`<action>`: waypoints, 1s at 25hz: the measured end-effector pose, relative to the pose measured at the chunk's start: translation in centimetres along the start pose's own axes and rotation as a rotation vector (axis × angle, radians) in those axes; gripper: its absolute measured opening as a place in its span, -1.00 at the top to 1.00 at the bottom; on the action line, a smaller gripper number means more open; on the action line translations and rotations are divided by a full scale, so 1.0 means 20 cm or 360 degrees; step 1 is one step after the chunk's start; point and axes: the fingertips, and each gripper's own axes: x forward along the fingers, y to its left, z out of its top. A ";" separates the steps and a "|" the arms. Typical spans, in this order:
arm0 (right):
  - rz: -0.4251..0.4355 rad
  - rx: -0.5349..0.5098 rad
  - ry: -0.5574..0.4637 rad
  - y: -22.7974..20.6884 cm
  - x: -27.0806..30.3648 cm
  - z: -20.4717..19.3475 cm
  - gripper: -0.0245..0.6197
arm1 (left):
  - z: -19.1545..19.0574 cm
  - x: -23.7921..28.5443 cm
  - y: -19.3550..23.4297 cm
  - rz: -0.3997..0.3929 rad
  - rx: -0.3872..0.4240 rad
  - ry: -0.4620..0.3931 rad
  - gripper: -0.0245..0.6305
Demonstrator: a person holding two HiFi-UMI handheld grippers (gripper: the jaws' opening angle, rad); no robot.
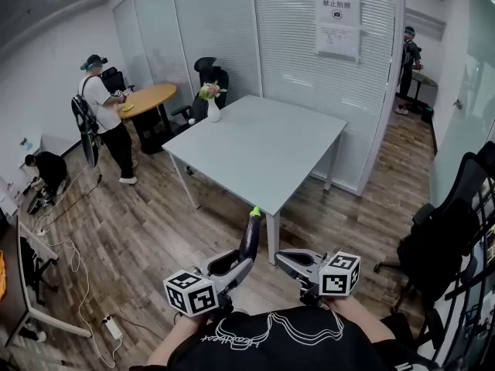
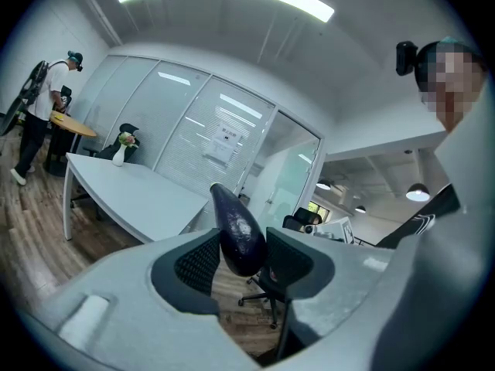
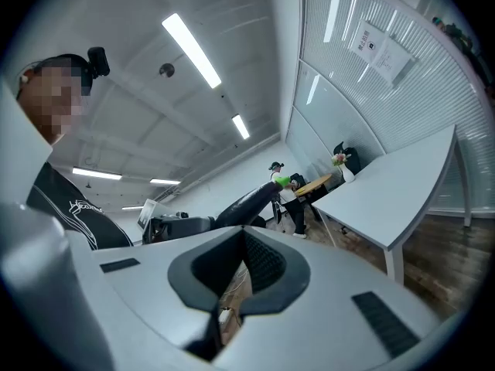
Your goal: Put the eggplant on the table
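Left tongs (image 2: pixel 241 244) pinch the glossy eggplant (image 2: pixel 234 216) by its fat end, probably light, firm yet slippery; right tongs (image 3: pixel 241 229) closed, empty.

Dark purple glossy eggplant (image 1: pixel 250 234): lower end hidden within the jaws of the grey left gripper (image 1: pixel 240 263). White paper notice (image 1: pixel 337 25): print too small to read.
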 end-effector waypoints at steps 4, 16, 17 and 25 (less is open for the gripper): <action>-0.0002 0.0009 0.0007 -0.05 0.04 0.00 0.90 | 0.01 0.02 0.04 -0.0002 -0.0002 0.0004 0.33; -0.0084 0.0059 0.0020 -0.37 0.33 0.03 0.90 | 0.09 0.17 0.45 -0.0045 -0.0049 0.0033 0.33; -0.0089 0.0060 0.0020 -0.41 0.37 0.05 0.90 | 0.12 0.19 0.51 -0.0048 -0.0051 0.0034 0.33; -0.0145 0.0094 0.0017 -0.76 0.84 0.24 0.90 | 0.41 0.35 1.06 -0.0084 -0.0084 0.0075 0.33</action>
